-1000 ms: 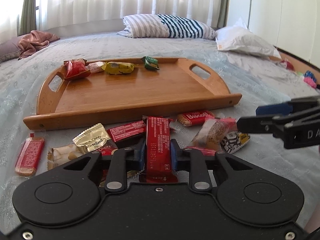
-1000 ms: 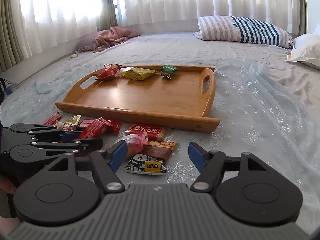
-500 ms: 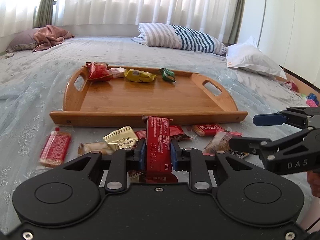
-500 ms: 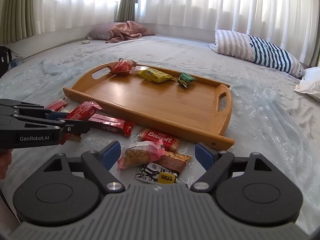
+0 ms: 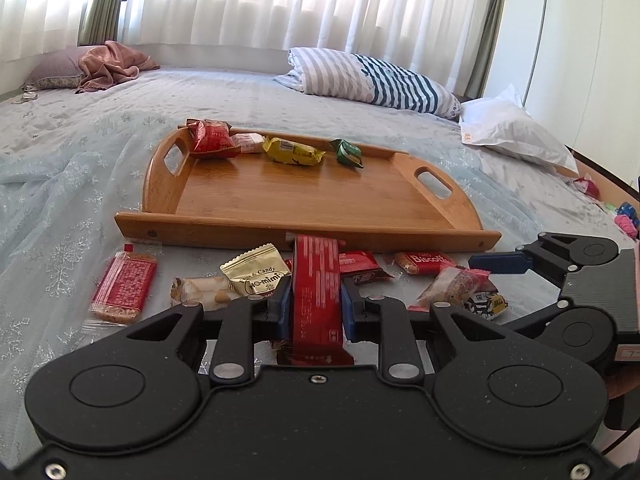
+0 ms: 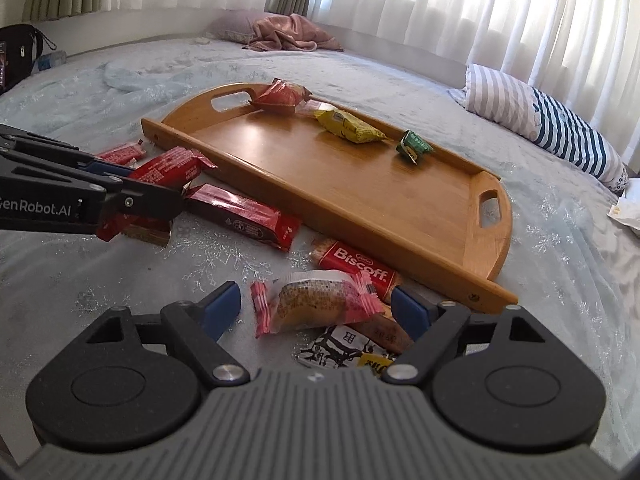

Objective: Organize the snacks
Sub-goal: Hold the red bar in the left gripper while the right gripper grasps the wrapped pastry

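Meanwhile, on a pale blue bedspread [image 5: 60,200], the left gripper [image 5: 316,304] pinches a long red snack bar [image 5: 316,280] between its blue pads, holding it just in front of a wooden tray [image 5: 304,200]. Four wrapped snacks line the tray's far edge: a red packet [image 5: 210,138], a small pink one [image 5: 250,143], a yellow one [image 5: 292,151] and a green one [image 5: 347,152]. The right gripper [image 6: 316,310], fingers spread wide, straddles a pink-wrapped cereal bar [image 6: 316,306] without pressing it. A Biscoff biscuit [image 6: 356,266] lies just beyond, touching it; more snacks lie loose on the bedspread near the tray.
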Demonstrator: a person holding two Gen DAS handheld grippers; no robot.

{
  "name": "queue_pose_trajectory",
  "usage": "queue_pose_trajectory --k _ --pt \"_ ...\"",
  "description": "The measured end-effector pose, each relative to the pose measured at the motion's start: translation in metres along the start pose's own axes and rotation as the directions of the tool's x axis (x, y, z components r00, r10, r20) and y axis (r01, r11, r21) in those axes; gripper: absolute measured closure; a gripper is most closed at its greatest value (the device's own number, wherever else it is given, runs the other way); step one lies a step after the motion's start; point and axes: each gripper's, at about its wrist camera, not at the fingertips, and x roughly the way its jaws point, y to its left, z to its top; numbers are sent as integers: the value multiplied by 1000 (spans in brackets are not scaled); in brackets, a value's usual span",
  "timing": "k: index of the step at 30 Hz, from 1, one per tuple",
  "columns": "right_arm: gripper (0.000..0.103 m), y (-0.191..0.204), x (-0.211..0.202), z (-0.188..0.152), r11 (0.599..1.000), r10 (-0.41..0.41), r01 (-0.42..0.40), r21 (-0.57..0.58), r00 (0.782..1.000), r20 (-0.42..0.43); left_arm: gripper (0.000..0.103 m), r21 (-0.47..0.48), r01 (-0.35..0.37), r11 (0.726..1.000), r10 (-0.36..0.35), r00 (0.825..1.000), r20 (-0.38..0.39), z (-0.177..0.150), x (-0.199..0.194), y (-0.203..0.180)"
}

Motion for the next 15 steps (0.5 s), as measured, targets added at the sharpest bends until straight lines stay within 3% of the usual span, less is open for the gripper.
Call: queue_pose_trajectory --k 3,8,11,15 --pt "15 1 3 -1 999 -26 27 -30 1000 15 79 -9 -2 1000 2 1000 -1 0 0 1" --pt "34 -4 6 -1 999 33 -33 -3 999 14 79 -9 2 1000 -2 1000 -1 -1 -1 0" --pt "37 -3 5 -1 999 32 -32 2 999 16 85 12 13 1000 -12 1000 -10 -2 0 -3" --pt "37 -3 4 -1 1000 28 -28 7 999 15 81 58 10 998 -9 1000 -29 -7 5 -13"
